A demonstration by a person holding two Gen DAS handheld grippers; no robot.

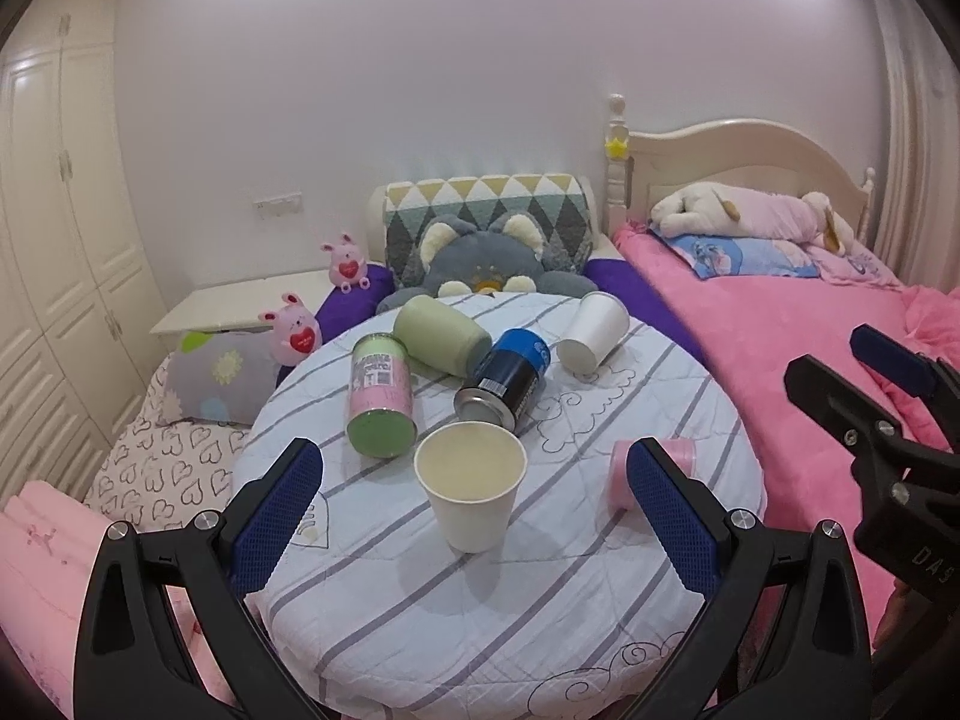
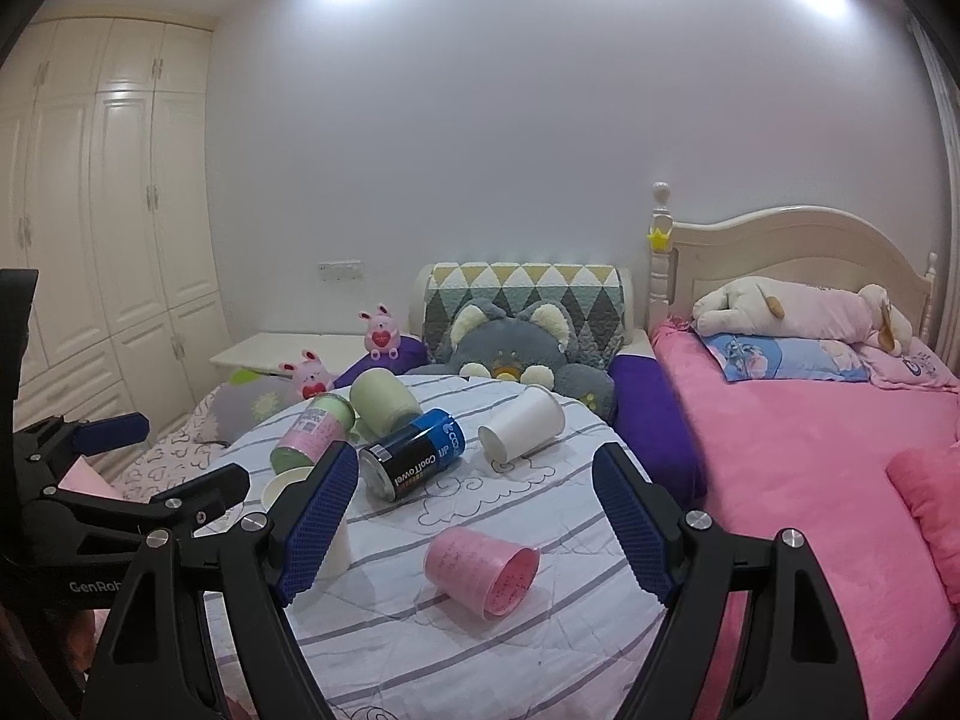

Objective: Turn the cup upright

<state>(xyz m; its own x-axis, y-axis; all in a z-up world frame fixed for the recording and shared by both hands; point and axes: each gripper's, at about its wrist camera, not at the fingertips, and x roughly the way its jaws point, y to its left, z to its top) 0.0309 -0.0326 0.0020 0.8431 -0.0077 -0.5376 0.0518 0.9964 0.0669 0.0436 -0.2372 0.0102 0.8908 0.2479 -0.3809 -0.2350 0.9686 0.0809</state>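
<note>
A white paper cup (image 1: pixel 471 483) stands upright on the round striped table (image 1: pixel 480 618); the right wrist view shows part of it (image 2: pixel 282 489) behind a finger. My left gripper (image 1: pixel 474 516) is open and empty, its blue pads either side of that cup without touching. A pink cup (image 2: pixel 483 570) lies on its side, mouth toward the camera; my right gripper (image 2: pixel 474 531) is open and empty around it, just above. In the left wrist view the pink cup (image 1: pixel 672 456) is partly hidden. Another white cup (image 1: pixel 591 330) lies on its side at the back.
A blue-black can (image 1: pixel 510 375), a pink-green can (image 1: pixel 381 402) and a green cup (image 1: pixel 441 333) lie on their sides on the table. A grey plush cat (image 1: pixel 486 264) sits behind. A pink bed (image 2: pixel 810 450) is to the right, wardrobes to the left.
</note>
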